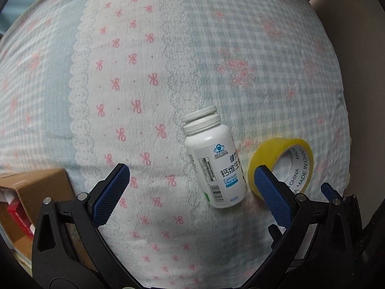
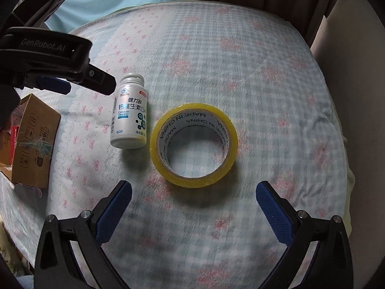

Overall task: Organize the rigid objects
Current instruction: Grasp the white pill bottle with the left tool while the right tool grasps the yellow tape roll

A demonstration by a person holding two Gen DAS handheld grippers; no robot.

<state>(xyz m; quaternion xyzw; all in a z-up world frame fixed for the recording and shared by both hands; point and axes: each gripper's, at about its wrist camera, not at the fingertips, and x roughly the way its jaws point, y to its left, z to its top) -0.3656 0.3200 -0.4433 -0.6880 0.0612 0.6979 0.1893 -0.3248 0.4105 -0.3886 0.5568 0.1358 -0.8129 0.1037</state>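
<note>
A white pill bottle lies on its side on the quilted cloth, cap pointing away. A yellow tape roll lies flat just right of it. My left gripper is open, its jaws astride the bottle's lower half and a little above it; its right finger overlaps the roll's near edge. In the right wrist view the bottle and the roll lie side by side. My right gripper is open and empty, just short of the roll. The left gripper's body hangs left of the bottle.
A brown cardboard box with red packets inside stands at the left edge of the cloth-covered surface. It also shows in the left wrist view. Curtains and a wall lie beyond the far and right edges.
</note>
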